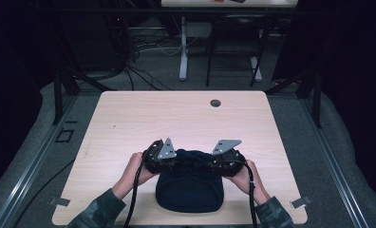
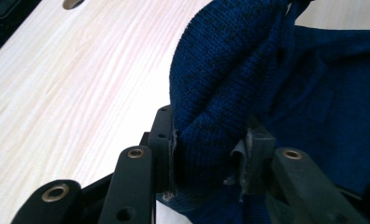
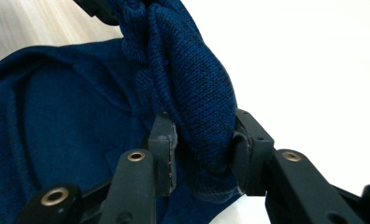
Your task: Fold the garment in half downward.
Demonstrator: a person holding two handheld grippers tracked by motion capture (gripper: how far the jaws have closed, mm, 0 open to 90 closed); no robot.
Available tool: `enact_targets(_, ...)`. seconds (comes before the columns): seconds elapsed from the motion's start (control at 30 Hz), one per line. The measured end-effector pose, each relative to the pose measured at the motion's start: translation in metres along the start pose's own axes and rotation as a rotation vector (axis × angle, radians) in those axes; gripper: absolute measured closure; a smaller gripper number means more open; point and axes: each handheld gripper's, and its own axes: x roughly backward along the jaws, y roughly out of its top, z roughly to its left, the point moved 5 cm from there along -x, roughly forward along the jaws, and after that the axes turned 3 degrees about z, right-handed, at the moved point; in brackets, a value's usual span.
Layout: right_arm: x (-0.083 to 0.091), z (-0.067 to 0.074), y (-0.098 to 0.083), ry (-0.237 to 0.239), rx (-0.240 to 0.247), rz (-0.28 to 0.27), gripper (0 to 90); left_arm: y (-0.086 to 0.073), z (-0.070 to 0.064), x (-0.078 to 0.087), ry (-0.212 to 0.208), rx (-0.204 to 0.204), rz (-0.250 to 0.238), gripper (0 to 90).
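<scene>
Both hand-held grippers are clamped on the same dark blue knitted garment (image 1: 190, 183). Left hand-held gripper (image 1: 161, 159) has its jaws closed on a thick bunched fold of the knit (image 2: 211, 140), and the right hand-held gripper (image 1: 225, 159) pinches a similar rolled fold (image 3: 199, 140) between its pads. From above, the garment lies near the front edge of the worktop (image 1: 129, 118), just in front of the person, with its far edge gathered and raised between the two grippers while the rest of the cloth rests flat below them. The two grips sit at opposite ends of that far edge, left and right, with the person's hands (image 1: 134, 171) behind them.

Judging by this, the grasping part of the work looks done: both corners or edge points are secured and slightly lifted off the wood. What seems left is the actual move of the cloth, whether folding the raised edge over toward the person or lifting and spreading it; the pictures do not settle which. The lower part of the garment lies in a rounded, unfolded heap, so no fold appears finished yet.
</scene>
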Motion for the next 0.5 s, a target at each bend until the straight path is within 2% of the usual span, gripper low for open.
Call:
enact_targets(0.33,-0.002,0.01,-0.01,0.028,-0.005,0.017,64.3,-0.014,-0.013,-0.002,-0.052,0.042,-0.029,65.3)
enact_targets(0.5,-0.002,0.014,-0.014,0.039,-0.003,0.034,64.6,-0.017,-0.019,-0.002,-0.062,0.034,-0.021,65.3)
